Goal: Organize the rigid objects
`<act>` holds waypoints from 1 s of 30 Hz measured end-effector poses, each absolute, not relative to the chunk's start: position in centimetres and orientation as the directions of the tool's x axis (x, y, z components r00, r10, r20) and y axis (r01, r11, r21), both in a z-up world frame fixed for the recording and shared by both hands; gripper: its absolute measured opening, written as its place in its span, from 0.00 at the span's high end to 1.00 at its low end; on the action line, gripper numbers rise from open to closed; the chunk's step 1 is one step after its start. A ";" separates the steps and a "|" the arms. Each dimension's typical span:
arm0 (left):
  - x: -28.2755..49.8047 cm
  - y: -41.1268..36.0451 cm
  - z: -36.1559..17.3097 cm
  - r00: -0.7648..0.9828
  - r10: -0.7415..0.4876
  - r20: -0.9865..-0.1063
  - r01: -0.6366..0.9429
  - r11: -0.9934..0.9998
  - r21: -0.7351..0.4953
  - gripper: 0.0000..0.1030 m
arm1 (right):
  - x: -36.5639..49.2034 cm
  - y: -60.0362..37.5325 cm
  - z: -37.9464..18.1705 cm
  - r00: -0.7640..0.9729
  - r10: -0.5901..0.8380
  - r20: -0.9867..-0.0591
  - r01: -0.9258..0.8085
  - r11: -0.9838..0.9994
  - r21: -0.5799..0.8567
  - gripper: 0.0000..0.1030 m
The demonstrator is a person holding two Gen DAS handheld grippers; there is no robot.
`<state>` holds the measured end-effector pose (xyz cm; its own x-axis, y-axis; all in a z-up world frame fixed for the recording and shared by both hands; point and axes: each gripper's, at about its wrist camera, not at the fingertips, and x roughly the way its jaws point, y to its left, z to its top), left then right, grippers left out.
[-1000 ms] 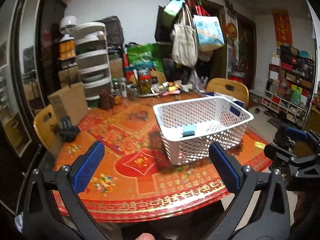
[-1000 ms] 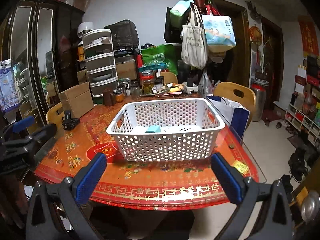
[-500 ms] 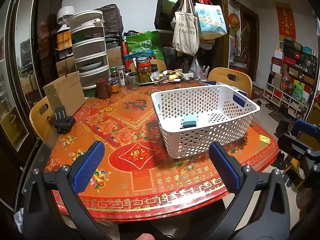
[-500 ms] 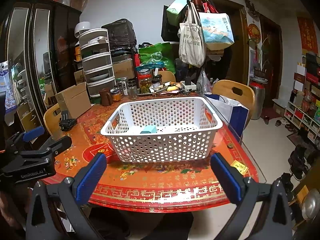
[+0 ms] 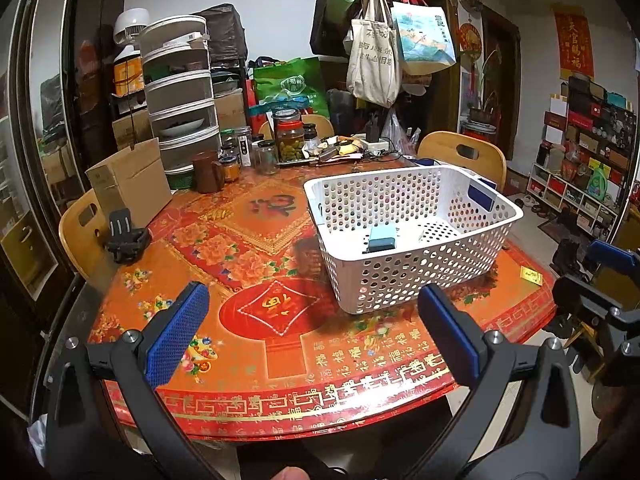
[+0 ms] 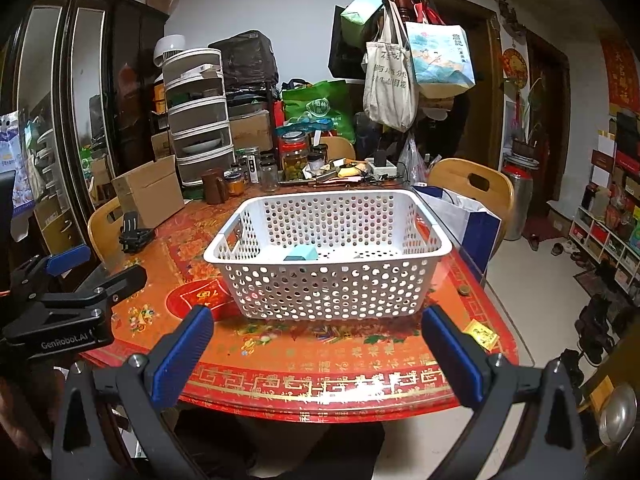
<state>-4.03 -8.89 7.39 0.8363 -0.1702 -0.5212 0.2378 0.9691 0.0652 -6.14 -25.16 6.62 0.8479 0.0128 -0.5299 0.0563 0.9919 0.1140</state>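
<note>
Red and gold cloth covers the round table (image 5: 280, 364), on which the white basket (image 6: 332, 288) stands near the front edge. A small teal box (image 5: 382, 239) already lies on the basket floor. We hold the left gripper (image 5: 312, 332) and the right gripper (image 6: 320, 354) short of the table edge, both with fingers wide apart and empty. We judge the step as between placements; the next move calls for choosing another loose item, perhaps the black clip (image 5: 126, 236) at the table's left.
</note>
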 end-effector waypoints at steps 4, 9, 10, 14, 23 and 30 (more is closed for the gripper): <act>-4.0 -8.8 7.4 0.836 -0.170 -0.522 0.239 0.969 0.067 0.00 | -6.1 -25.1 6.6 0.848 0.014 -0.530 0.055 0.992 0.114 0.00; -4.0 -8.9 7.4 0.840 -0.169 -0.516 0.234 0.970 0.063 0.00 | -6.1 -25.1 6.6 0.849 0.016 -0.529 0.053 0.992 0.115 0.00; -4.0 -9.0 7.3 0.840 -0.169 -0.515 0.234 0.970 0.064 0.00 | -6.1 -25.1 6.6 0.849 0.017 -0.529 0.052 0.992 0.115 0.00; -4.0 -9.1 7.3 0.840 -0.165 -0.517 0.230 0.971 0.064 0.00 | -6.1 -25.1 6.5 0.849 0.023 -0.528 0.046 0.992 0.118 0.00; -4.1 -9.1 7.4 0.841 -0.163 -0.516 0.227 0.972 0.063 0.00 | -6.1 -24.9 6.4 0.847 0.026 -0.531 0.041 0.993 0.114 0.00; -4.1 -9.2 7.4 0.842 -0.161 -0.515 0.224 0.973 0.062 0.00 | -6.1 -24.9 6.4 0.847 0.027 -0.530 0.039 0.993 0.114 0.00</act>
